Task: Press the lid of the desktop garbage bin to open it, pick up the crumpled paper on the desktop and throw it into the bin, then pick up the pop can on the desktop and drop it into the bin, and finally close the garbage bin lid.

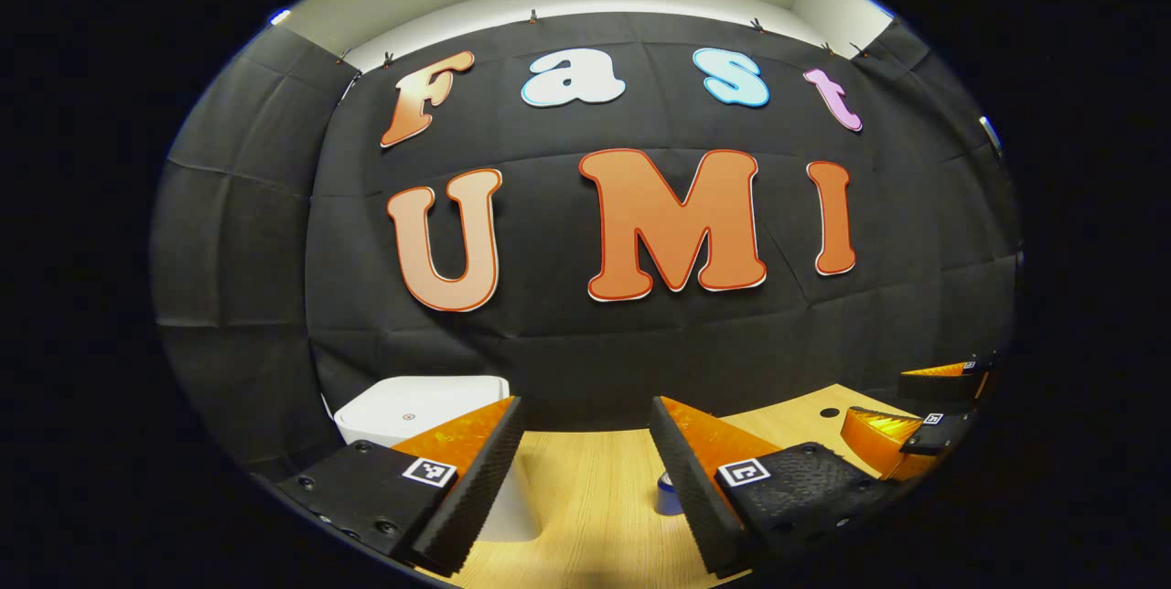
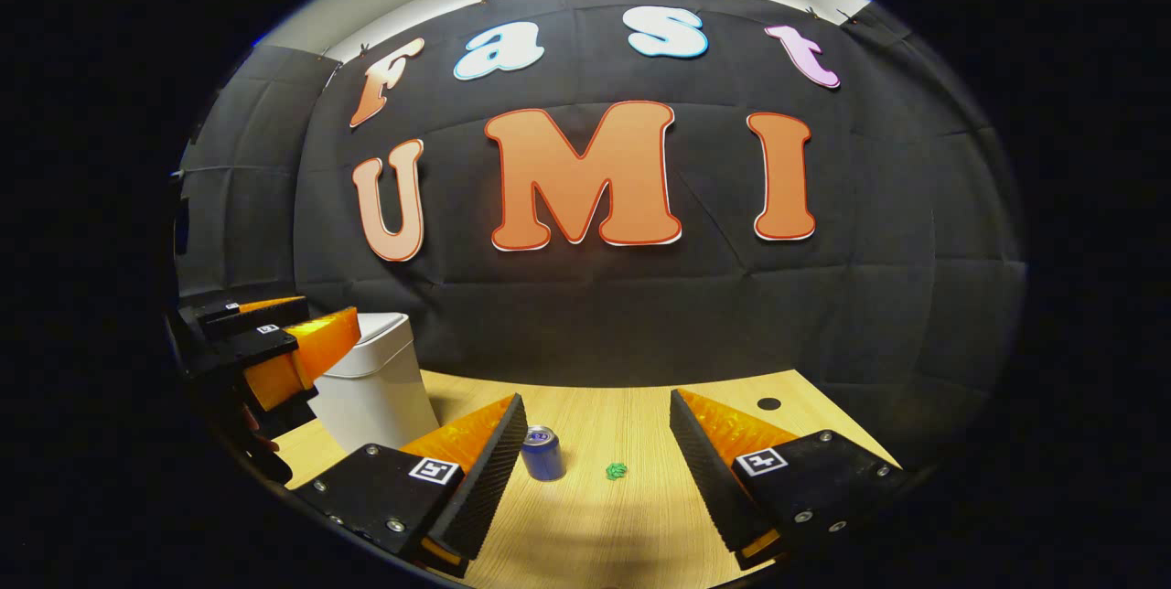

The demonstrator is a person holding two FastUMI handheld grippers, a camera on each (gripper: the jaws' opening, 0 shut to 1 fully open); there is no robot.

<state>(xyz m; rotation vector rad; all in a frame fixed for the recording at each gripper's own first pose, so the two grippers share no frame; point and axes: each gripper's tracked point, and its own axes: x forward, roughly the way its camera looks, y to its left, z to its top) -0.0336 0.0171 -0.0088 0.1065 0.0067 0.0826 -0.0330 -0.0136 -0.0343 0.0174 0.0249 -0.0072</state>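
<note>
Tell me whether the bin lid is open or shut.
Shut. The white bin has its lid lying flat across the top, with no gap showing; the can stands on the table outside it.

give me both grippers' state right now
left gripper: open, holding nothing
right gripper: open, holding nothing

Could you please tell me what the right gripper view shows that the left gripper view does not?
Right gripper view: the paper, lying right of the can, and the left gripper beside the bin. Left gripper view: the top of the closed lid, and the right gripper off to the right. Both: bin, can and table.
</note>
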